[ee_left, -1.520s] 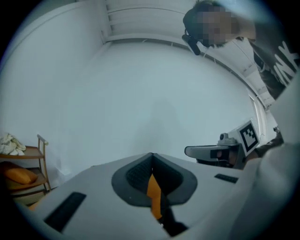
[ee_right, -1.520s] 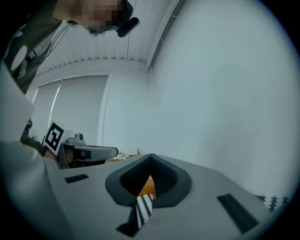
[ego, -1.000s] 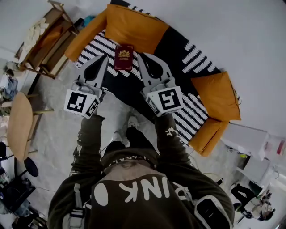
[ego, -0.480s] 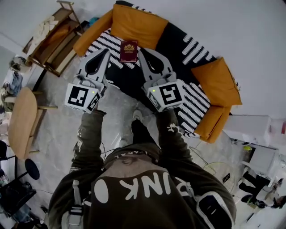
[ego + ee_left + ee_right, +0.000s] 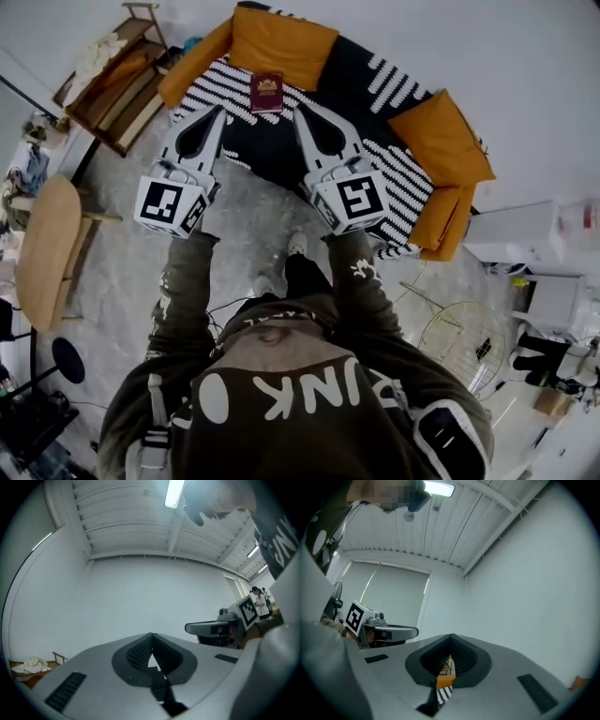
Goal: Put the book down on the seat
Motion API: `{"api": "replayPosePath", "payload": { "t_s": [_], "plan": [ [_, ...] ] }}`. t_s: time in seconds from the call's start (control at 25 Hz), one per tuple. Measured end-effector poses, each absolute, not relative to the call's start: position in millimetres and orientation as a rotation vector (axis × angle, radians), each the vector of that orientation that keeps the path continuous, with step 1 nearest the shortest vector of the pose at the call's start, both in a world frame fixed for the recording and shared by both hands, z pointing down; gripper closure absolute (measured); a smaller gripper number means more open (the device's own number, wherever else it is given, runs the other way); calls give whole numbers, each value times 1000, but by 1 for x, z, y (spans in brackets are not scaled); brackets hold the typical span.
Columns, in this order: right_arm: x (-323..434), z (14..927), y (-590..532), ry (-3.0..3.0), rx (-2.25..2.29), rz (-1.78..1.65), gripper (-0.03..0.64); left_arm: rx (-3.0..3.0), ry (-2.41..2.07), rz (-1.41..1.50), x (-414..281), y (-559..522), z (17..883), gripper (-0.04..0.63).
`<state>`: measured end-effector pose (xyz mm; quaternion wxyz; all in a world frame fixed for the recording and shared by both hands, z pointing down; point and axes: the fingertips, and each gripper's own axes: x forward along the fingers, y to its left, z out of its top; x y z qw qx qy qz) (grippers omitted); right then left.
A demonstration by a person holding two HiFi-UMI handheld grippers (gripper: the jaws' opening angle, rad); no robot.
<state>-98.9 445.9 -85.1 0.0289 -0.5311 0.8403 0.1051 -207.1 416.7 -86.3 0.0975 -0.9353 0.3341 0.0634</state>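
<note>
Both tools, left tool (image 5: 217, 114) and right tool (image 5: 302, 112), have backed off; both are fully closed with nothing in them. Maroon book (image 5: 267, 92) lies flat at upper centre on the sofa seat (image 5: 274, 157), beyond their tips. I judge it light, stiff and slick-covered, best pinched at an overhanging edge.

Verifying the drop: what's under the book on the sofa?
The maroon book lies flat on the black-and-white striped throw draped over the orange sofa, in front of the back cushion. The patch directly beneath is covered by the book, so unseen.
</note>
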Motion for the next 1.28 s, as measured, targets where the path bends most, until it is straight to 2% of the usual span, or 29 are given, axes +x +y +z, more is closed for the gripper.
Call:
{"api": "replayPosePath", "payload": {
  "t_s": [0.44,1.28],
  "plan": [
    [-109,-98,481,2625,-1617,346,607,-2742,1001,202,-217,458,-106,592],
    [-68,-101,498,2628,-1620,360,607,-2748,951,198,-166,479,-115,592]
  ]
}}
